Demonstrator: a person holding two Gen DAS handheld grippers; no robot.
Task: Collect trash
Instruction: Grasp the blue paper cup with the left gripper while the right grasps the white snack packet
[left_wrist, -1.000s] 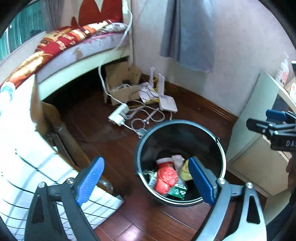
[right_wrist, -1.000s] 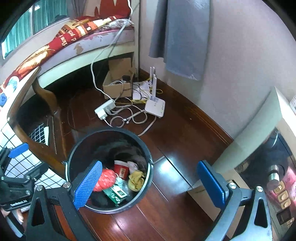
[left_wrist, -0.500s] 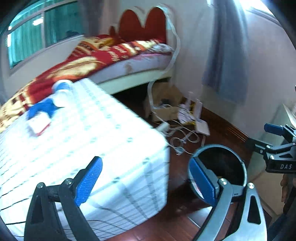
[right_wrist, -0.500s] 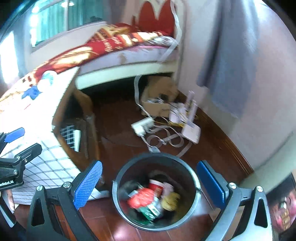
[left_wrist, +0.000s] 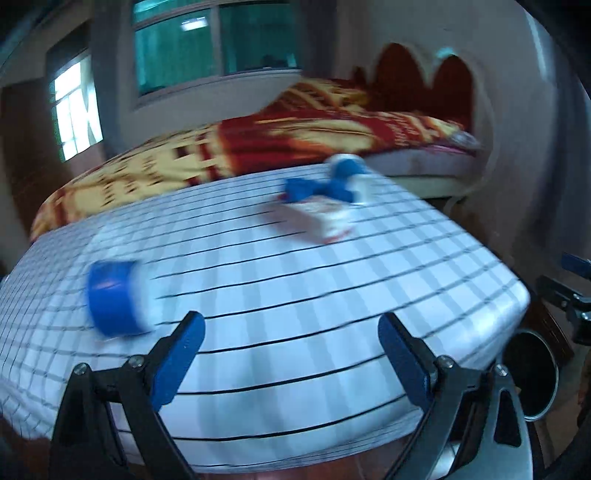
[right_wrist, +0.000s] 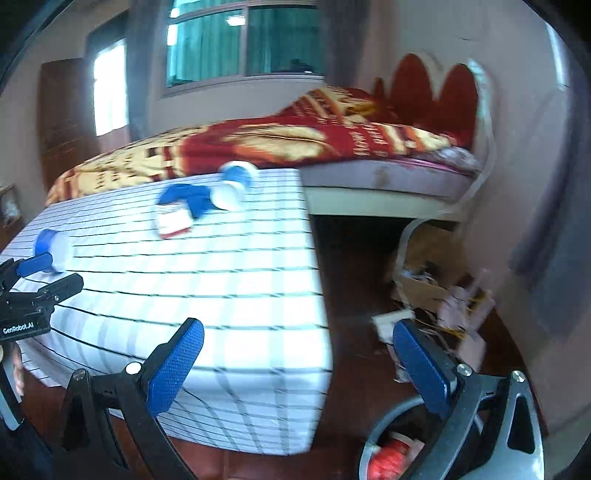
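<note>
**Ana:** Left wrist view first, what do you get?

**Ben:** The left gripper (left_wrist: 290, 354) has its blue pads spread wide with nothing between them, hanging over a table (left_wrist: 332, 295) covered in a white checked cloth. On the cloth, near the left pad, lies a blue-capped white cup (left_wrist: 114, 301) on its side, blurred. Farther back sit a small white box with red print (left_wrist: 319, 218), a crumpled blue piece (left_wrist: 304, 188) and another blue-and-white cup (left_wrist: 351, 173), close together.

**Ana:** And the bin?

**Ben:** Only a sliver of the dark trash bin (left_wrist: 532, 373) shows low on the right, on the wooden floor beside the table corner.

**Ana:** Right wrist view?

**Ben:** The right gripper (right_wrist: 299, 363) is also opened wide and empty, over the table's near corner and the floor. Below its right finger the bin's rim shows, with red trash (right_wrist: 388, 458) inside. A cardboard box and cables (right_wrist: 439, 295) lie on the floor by the wall, blurred. A bed with a red and yellow blanket (right_wrist: 295, 144) stands behind the table
</note>
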